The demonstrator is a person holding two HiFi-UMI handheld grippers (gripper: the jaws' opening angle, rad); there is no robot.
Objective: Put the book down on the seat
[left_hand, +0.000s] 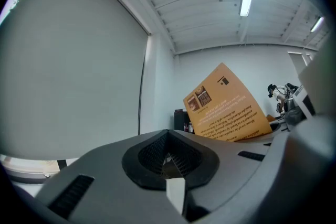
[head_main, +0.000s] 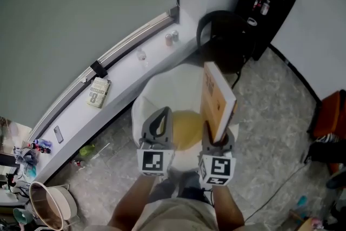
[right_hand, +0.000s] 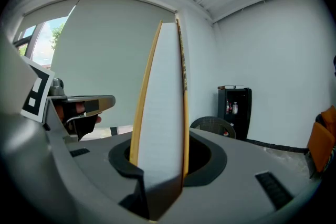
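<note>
Above seat [head_main: 186, 128], seemingly, right gripper [head_main: 217, 140] grips upright book [head_main: 216, 99].

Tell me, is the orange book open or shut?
Shut. The book stands on edge in the right gripper, both orange covers tight against its white pages.

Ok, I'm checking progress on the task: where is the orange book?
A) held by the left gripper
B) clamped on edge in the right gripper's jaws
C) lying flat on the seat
B: the book stands on edge between the right gripper jaws, not lying on the seat.
</note>
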